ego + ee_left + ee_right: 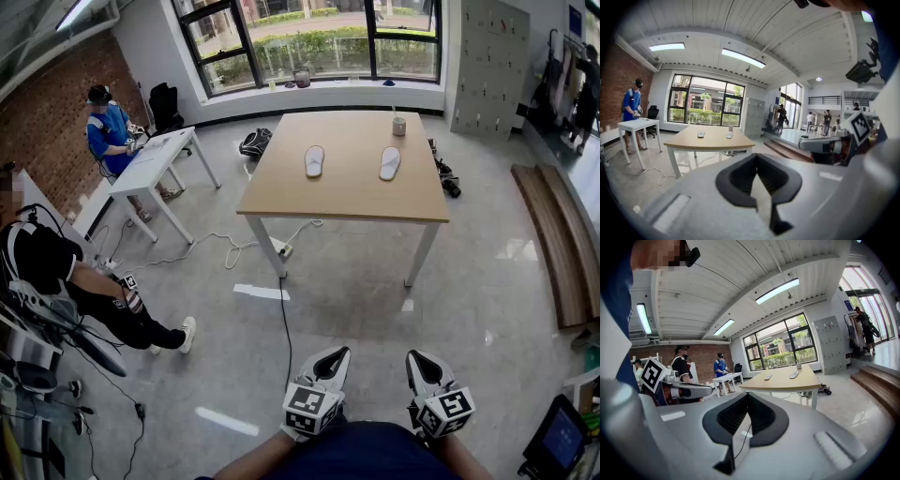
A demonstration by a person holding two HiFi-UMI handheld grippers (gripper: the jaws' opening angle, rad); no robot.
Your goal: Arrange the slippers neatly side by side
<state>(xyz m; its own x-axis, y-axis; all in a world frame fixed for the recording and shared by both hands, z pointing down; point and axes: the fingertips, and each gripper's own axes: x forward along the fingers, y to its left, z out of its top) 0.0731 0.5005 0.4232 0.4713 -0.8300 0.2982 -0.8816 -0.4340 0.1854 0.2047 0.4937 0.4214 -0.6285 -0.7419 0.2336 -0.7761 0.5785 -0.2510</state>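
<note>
Two white slippers lie sole-up on the far wooden table, a wide gap between them: the left slipper and the right slipper. They show small in the left gripper view and in the right gripper view. Both grippers are held low near my body, well short of the table. My left gripper is shut and empty. My right gripper is likewise shut with nothing in it.
A small cup stands at the table's far edge. A cable runs across the floor toward me. A white desk with a person in blue is at left, a seated person nearer. A wooden bench lies at right.
</note>
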